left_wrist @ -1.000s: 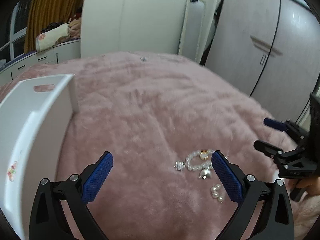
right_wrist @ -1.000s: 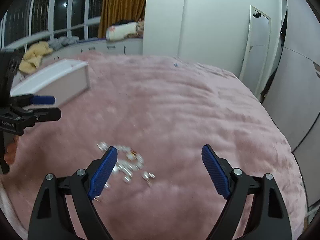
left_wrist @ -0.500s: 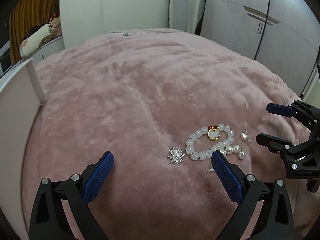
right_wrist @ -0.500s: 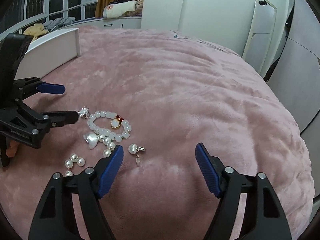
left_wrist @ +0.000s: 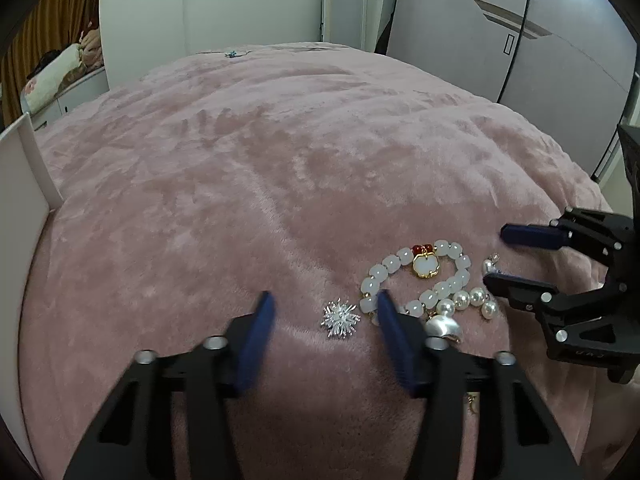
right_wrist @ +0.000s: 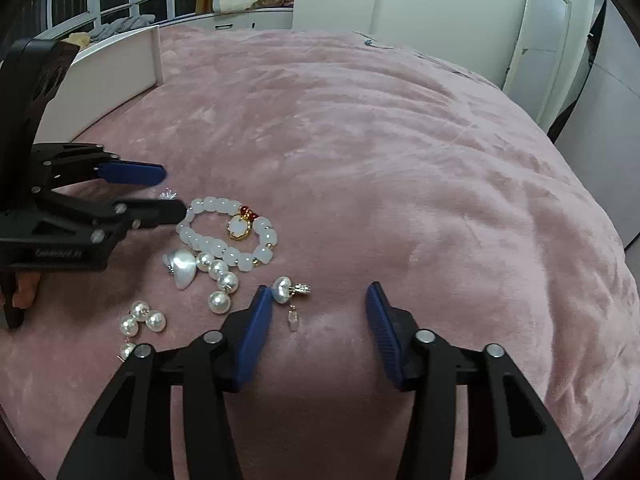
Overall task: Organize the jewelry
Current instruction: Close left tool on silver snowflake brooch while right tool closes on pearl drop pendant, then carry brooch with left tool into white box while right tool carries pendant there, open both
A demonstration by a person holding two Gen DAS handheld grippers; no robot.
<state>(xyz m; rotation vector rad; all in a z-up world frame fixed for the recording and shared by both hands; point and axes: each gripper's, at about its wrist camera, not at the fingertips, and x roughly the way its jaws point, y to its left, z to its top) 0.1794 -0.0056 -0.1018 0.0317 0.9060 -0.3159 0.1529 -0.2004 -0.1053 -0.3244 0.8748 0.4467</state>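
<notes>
Pink plush covers the bed (left_wrist: 280, 160), and every piece of jewelry lies loose on it in one small cluster between the two grippers. Farthest left, a white tray (left_wrist: 16, 240) stands at the bed's edge, well apart from the cluster; I take it for the place the pieces should end up. The left gripper (left_wrist: 324, 320) has just been narrowing its jaws, yet they still stand apart with only the silver starburst brooch (left_wrist: 339, 319) between them, lying on the plush untouched by either pad; its right finger partly covers the near edge of the white bead bracelet (left_wrist: 416, 276). That brooch sits squarely ahead of this gripper and has no long axis to speak of, so I judge a plain closing of the jaws would serve. Rightward come the bracelet, its gold and red charm on the far side, then a silver heart pendant (right_wrist: 182, 266) and strings of pearls (right_wrist: 220, 280). The right gripper (right_wrist: 316, 312) has likewise been closing, jaws still apart and empty; the pearl drop earring (right_wrist: 290, 294) lies just beside its left pad, its dangle running toward the camera, so it sits off-centre to the left. Counting: one brooch, one bracelet, one heart pendant, one drop earring, and at least two groups of pearls whose exact pieces I cannot separate.
</notes>
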